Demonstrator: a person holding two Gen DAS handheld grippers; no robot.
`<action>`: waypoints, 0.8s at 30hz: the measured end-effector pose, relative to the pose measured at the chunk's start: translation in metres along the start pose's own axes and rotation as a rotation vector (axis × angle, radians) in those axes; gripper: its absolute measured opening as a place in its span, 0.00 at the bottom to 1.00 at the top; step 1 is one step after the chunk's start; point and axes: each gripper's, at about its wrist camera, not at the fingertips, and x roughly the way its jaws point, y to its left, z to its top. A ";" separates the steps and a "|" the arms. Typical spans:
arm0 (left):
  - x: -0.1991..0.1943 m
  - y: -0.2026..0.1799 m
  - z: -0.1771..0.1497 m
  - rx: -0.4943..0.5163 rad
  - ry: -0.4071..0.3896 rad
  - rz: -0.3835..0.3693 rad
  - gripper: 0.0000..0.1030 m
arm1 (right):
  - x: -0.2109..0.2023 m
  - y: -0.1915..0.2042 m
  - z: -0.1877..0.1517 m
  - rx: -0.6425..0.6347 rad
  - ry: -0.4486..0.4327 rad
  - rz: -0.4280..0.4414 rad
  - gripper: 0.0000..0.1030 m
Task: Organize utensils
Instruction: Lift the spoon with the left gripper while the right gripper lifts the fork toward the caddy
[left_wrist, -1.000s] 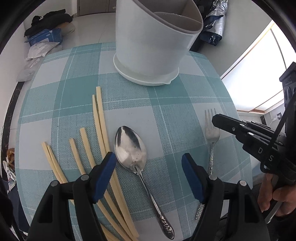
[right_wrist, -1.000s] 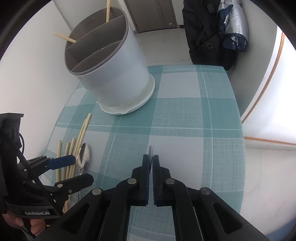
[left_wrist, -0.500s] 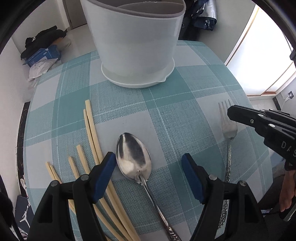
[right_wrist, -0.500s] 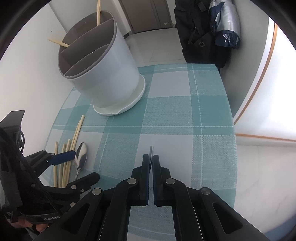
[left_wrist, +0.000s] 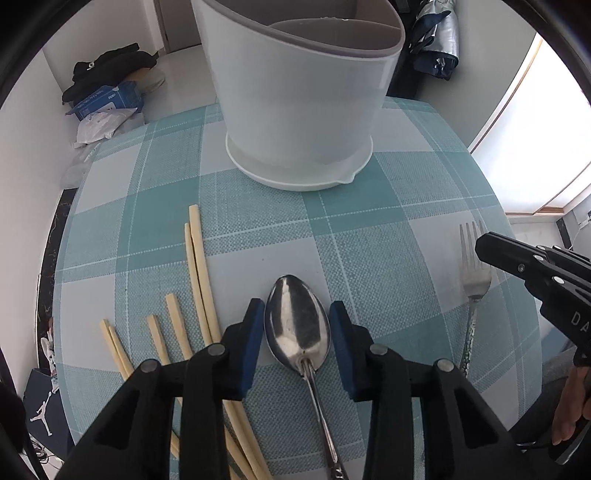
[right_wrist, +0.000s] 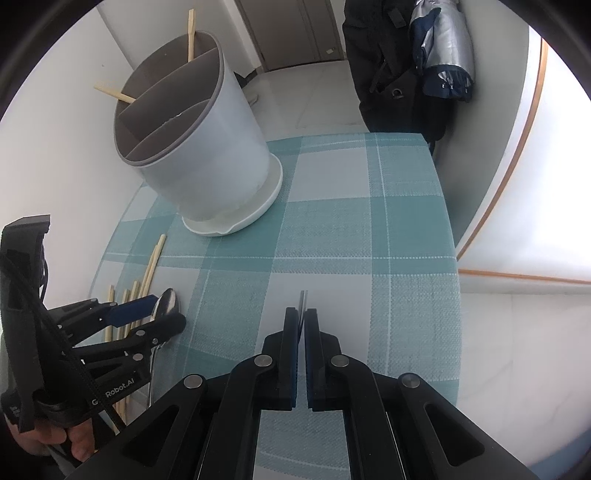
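The left gripper (left_wrist: 297, 328) has just been closing around the bowl of the spoon (left_wrist: 297, 326), and its blue pads (left_wrist: 255, 332) now stand just beside the two sides of the bowl with a thin gap visible, so I judge that the grip is not yet made. The spoon lies flat on the checked cloth (left_wrist: 369, 236) near the front edge of the table, between the loose chopsticks (left_wrist: 197, 266) toward the left edge and the fork (left_wrist: 474, 280) toward the right edge. The white holder (left_wrist: 299, 92) stands toward the far edge (two chopsticks already stick out of its back compartment). The right gripper (right_wrist: 303, 350) is pressed together and seems to pinch the fork, whose tines show just past its tips. What could go wrong: the bowl is smooth and rounded, so the pads may slide off and the spoon may squirt forward. The left pad is also close to the nearest chopstick and may push it.
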 end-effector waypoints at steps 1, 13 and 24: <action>0.000 0.001 0.001 -0.008 -0.001 -0.006 0.30 | -0.001 0.000 0.000 -0.001 -0.004 0.006 0.02; -0.022 0.019 0.004 -0.115 -0.101 -0.094 0.30 | -0.022 0.010 0.000 -0.060 -0.111 0.026 0.01; -0.078 0.012 0.001 -0.053 -0.350 -0.123 0.30 | -0.043 0.018 -0.006 -0.075 -0.194 0.035 0.00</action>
